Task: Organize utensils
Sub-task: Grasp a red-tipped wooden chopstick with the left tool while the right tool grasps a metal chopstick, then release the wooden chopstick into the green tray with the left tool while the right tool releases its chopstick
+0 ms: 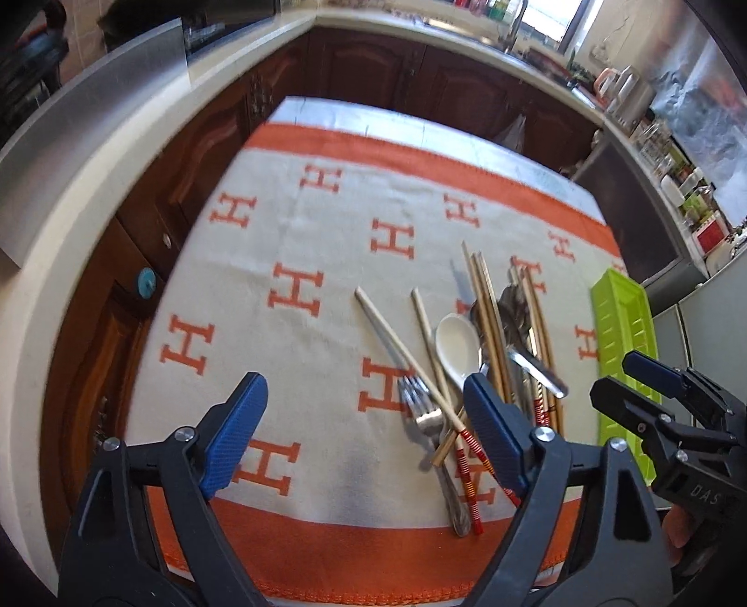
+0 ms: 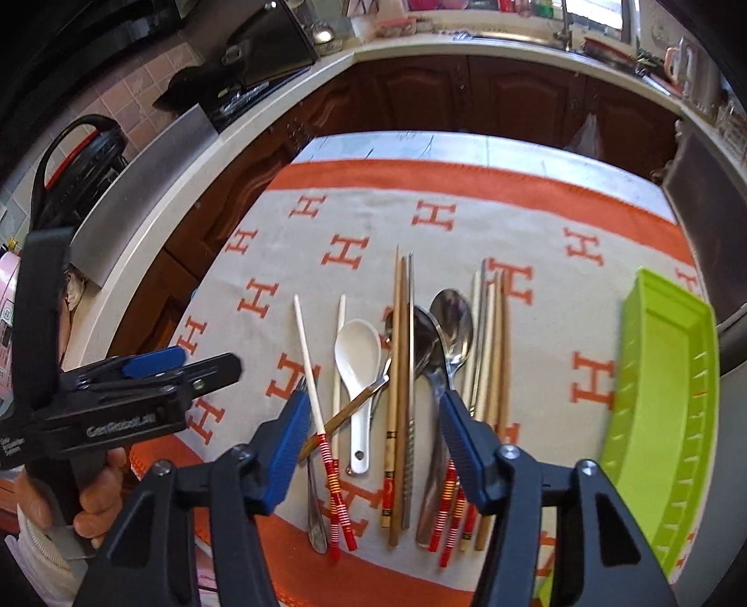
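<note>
A pile of utensils lies on the orange-and-cream cloth (image 2: 551, 322): a white ceramic spoon (image 2: 357, 355), metal spoons (image 2: 452, 327), a fork (image 1: 420, 406), and several chopsticks (image 2: 401, 373), some with red-striped ends (image 2: 334, 495). A lime-green tray (image 2: 667, 397) lies to the right of them. My left gripper (image 1: 366, 406) is open and empty above the cloth, left of the pile. My right gripper (image 2: 373, 420) is open and empty above the near ends of the utensils. The right gripper also shows in the left wrist view (image 1: 621, 378), by the tray (image 1: 621, 336).
The cloth covers a small table (image 2: 411, 140) in a kitchen. Dark wooden cabinets (image 2: 467, 93) under a pale counter (image 1: 93, 187) wrap around the far and left sides. A sink (image 2: 537, 37) and jars sit on the counter.
</note>
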Demonstrator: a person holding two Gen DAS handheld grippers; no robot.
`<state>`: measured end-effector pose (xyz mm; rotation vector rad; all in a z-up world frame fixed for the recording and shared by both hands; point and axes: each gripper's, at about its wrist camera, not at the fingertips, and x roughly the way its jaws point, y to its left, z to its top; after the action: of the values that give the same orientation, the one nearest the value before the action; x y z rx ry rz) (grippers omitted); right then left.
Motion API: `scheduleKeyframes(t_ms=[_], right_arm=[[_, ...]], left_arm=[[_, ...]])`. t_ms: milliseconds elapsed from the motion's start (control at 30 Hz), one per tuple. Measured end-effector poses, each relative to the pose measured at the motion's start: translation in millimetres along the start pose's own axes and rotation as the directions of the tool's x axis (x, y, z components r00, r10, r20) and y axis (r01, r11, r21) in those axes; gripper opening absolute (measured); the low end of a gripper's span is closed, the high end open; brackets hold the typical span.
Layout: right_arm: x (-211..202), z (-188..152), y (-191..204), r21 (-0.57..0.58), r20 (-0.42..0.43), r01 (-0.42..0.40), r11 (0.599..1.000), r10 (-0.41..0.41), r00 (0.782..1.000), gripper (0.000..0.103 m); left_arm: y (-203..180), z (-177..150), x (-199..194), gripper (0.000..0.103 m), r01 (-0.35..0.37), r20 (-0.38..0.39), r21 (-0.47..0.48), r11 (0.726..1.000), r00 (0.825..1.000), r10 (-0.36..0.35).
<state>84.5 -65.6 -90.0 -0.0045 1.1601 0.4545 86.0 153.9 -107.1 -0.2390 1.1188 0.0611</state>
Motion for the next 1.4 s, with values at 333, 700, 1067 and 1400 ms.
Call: scheduleKeyframes(t_ms=[333, 700, 1067, 1400], right_arm=[[33, -14, 0, 0.018, -0.093, -0.079, 0.997, 0.081, 0.992, 0.034], [44, -16, -2, 0.041, -0.115, -0.102, 0.994, 0.106, 0.988, 0.032], [61, -7, -23, 0.096, -0.14, -0.102, 0.99, 0.115, 0.983, 0.031], [82, 0, -52, 0.193, -0.159, -0.189, 0.963, 0.221, 0.962, 0.018]], left_arm=[[14, 3, 86, 0.072, 0.066, -0.169, -0.135, 0.989, 0.982, -0.089], [1, 9, 124, 0.057, 0.101, -0.203, -0.22, 0.97, 0.968, -0.147], [-20, 15, 134, 0.005, 0.118, -0.214, -0.214, 0.97, 0.963, -0.165], [-17, 11, 128, 0.003, 0.187, -0.221, -0.245, 0.951, 0.945, -0.243]])
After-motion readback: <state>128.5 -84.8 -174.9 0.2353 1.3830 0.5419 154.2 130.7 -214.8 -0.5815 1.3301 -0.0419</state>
